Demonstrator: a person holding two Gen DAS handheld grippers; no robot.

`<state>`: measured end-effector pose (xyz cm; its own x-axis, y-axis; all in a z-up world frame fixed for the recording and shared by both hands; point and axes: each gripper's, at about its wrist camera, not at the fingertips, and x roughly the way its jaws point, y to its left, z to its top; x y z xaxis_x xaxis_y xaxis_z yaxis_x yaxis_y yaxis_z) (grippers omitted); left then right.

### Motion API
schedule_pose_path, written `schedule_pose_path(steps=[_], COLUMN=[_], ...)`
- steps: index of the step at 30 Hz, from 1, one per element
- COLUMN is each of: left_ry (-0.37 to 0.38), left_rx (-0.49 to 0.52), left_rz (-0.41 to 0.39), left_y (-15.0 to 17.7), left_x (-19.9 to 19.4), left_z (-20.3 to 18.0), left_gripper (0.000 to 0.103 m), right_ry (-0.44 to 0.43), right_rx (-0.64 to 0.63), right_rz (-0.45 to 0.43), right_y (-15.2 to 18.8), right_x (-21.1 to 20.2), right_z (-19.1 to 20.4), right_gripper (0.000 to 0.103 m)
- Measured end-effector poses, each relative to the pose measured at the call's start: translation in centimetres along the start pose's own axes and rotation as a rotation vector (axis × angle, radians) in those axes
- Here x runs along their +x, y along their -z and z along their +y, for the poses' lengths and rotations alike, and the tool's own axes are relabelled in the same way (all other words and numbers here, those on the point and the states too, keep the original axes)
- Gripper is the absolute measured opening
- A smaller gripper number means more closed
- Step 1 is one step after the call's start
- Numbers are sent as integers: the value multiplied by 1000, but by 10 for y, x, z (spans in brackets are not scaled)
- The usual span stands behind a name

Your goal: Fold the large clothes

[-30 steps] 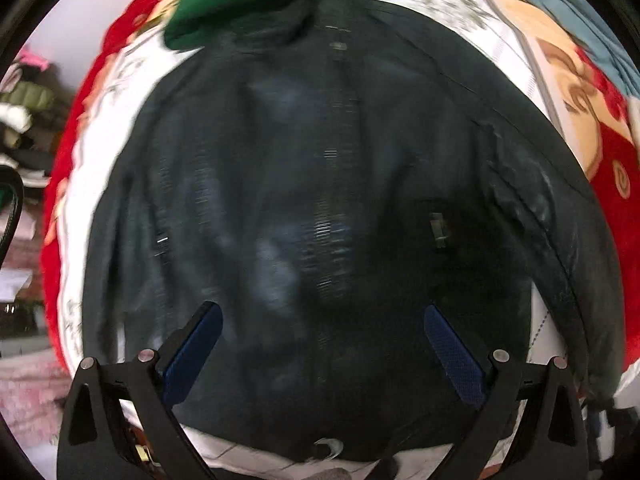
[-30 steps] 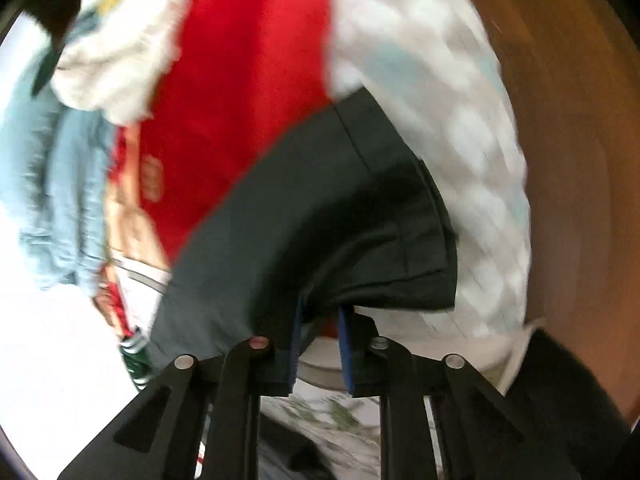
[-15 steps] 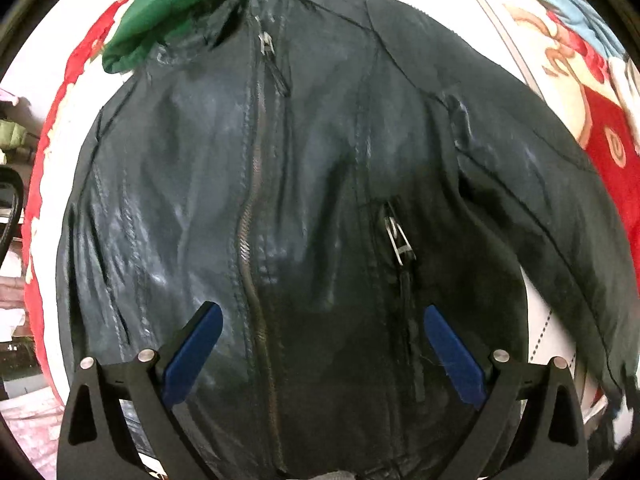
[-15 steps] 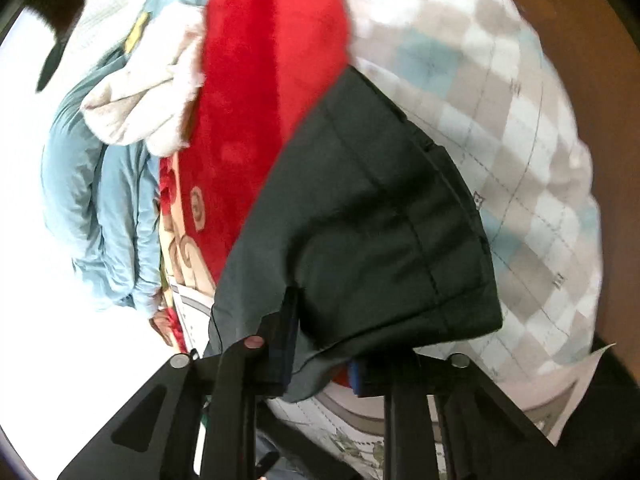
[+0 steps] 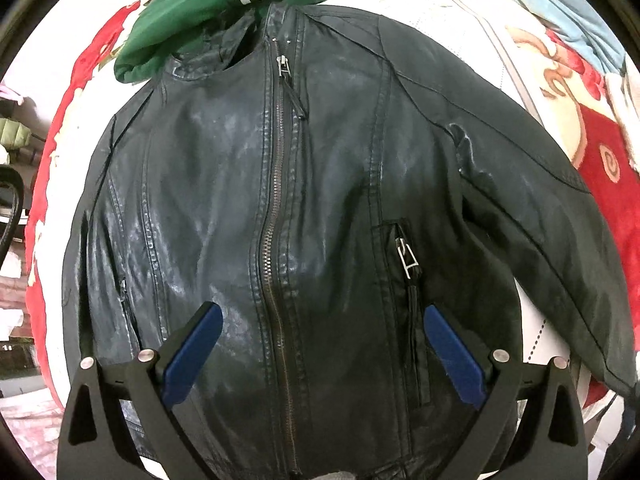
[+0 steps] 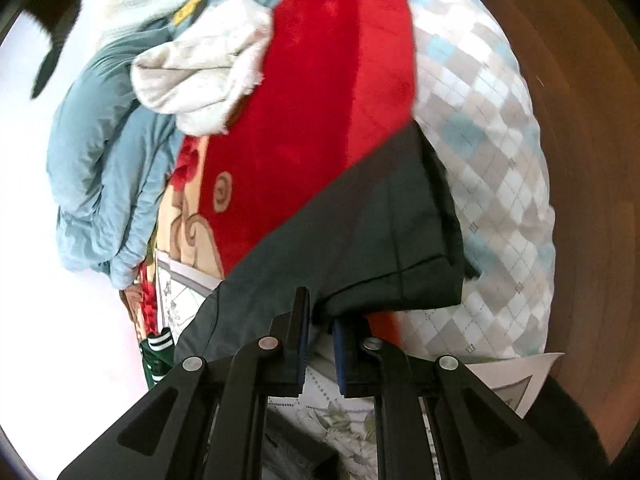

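A black leather jacket (image 5: 304, 208) lies front-up and zipped on the bed, collar at the far end, one sleeve (image 5: 552, 240) spread out to the right. My left gripper (image 5: 320, 344) is open and empty, hovering over the jacket's lower front, a blue finger on each side of the zip. In the right wrist view my right gripper (image 6: 320, 328) is shut on the cuff end of the black sleeve (image 6: 360, 232) and holds it lifted off the bed.
A green jacket (image 5: 224, 12) with white-striped cuffs lies beyond the collar. A light blue garment (image 6: 104, 168) and a white fleece piece (image 6: 200, 76) lie on the red patterned blanket (image 6: 328, 92). A checked pillow (image 6: 496, 168) sits by the wooden headboard (image 6: 592, 160).
The left gripper's view has steadied and drawn closer over the jacket front. The right gripper keeps hold of the sleeve cuff and has shifted it slightly; the grip stays shut.
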<state>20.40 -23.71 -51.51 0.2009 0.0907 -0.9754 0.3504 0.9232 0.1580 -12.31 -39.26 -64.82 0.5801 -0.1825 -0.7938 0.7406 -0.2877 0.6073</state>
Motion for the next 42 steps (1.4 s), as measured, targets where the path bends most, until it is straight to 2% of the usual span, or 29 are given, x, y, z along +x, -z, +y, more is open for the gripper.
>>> schedule_pose_path(steps=[3, 6, 7, 10, 14, 15, 18, 22, 24, 25, 27, 28, 29, 30, 33, 35, 36, 37, 39, 42], left_ry=[4, 12, 11, 11, 12, 14, 20, 24, 22, 22, 26, 28, 31, 34, 44, 48, 49, 49, 50, 45], left_rx=[2, 7, 8, 12, 6, 2, -9, -13, -7, -8, -14, -16, -19, -20, -23, -19, -16, -13, -4, 8], left_rz=[5, 12, 11, 8, 6, 6, 1, 1, -1, 0, 2, 0, -5, -9, -13, -17, -18, -19, -17, -18], left_y=[3, 4, 6, 5, 5, 4, 3, 2, 3, 2, 1, 0, -1, -3, -7, -10, -11, -11, -12, -14], left_x=[3, 6, 5, 7, 9, 8, 6, 7, 9, 9, 10, 10, 10, 9, 8, 8, 9, 9, 12, 19], left_z=[-3, -7, -11, -12, -14, -13, -13, -12, -13, -13, -14, -14, -14, -14, -17, -22, -24, -27, -32, -41], left_gripper=[103, 103, 103, 103, 103, 103, 103, 103, 103, 103, 103, 103, 103, 103, 103, 103, 103, 103, 103, 103], right_ry=[-15, 4, -3, -54, -58, -73, -128, -79, -92, -83, -62, -60, -95, -126, -147, -52, -37, -44, -135, -150], right_rx=[-19, 28, 57, 118, 110, 103, 46, 86, 88, 73, 20, 8, -4, -18, -78, -66, -47, -14, 60, 52], right_rz=[6, 34, 42, 31, 0, -12, -55, -2, -21, -29, -58, -69, -91, -99, -141, -87, -67, -46, -65, -94], right_y=[-8, -17, -18, -19, -14, -12, -13, -25, -26, -25, -20, -19, -17, -17, -17, -24, -27, -30, -36, -45], right_x=[15, 38, 45, 55, 50, 45, 33, 62, 66, 66, 61, 58, 51, 47, 37, 54, 61, 69, 77, 85], right_z=[-5, -16, -22, -36, -28, -23, -14, -34, -36, -32, -20, -15, -9, -3, 9, 0, -4, -11, -20, -13], right_gripper=[12, 26, 34, 45, 50, 50, 38, 39, 40, 44, 44, 39, 29, 10, 10, 20, 37, 47, 55, 57])
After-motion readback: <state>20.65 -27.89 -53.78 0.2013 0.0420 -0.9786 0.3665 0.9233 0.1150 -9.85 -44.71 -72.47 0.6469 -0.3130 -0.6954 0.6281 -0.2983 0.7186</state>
